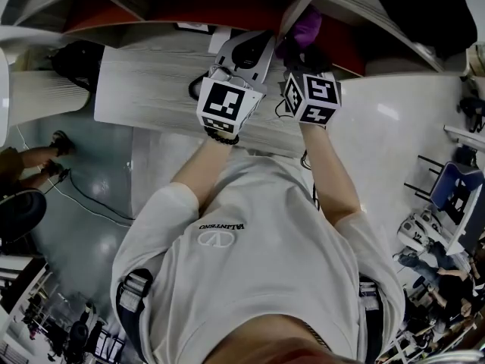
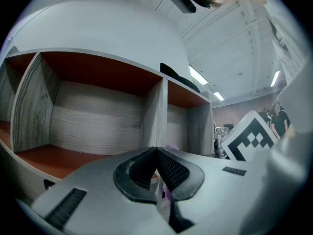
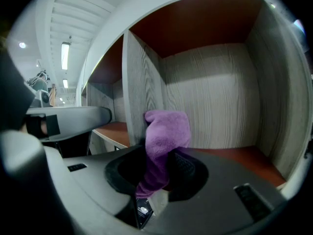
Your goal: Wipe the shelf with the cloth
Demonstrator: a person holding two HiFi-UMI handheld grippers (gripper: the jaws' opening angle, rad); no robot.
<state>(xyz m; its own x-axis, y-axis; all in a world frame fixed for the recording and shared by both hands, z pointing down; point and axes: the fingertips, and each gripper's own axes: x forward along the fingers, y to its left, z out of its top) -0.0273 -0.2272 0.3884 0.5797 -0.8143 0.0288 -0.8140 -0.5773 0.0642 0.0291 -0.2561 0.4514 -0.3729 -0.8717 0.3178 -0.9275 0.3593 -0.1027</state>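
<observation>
A purple cloth (image 3: 164, 136) is pinched in my right gripper (image 3: 155, 168), which is shut on it; the cloth stands up against the front edge of a grey wood-grain divider (image 3: 142, 89) of the shelf. In the head view the cloth (image 1: 307, 27) sits at the shelf's front, beyond the right gripper (image 1: 301, 51). My left gripper (image 2: 156, 168) is shut with nothing in it, held in front of a shelf compartment with a red-brown floor (image 2: 46, 158). From the head camera the left gripper (image 1: 246, 51) is just left of the right one.
The shelf has grey back walls (image 3: 215, 97) and red-brown floors (image 3: 244, 158) and ceilings. A pale wood-grain table top (image 1: 151, 89) lies below the grippers. A person's legs (image 1: 38, 161) and cables are on the floor at left; chairs (image 1: 455, 188) stand at right.
</observation>
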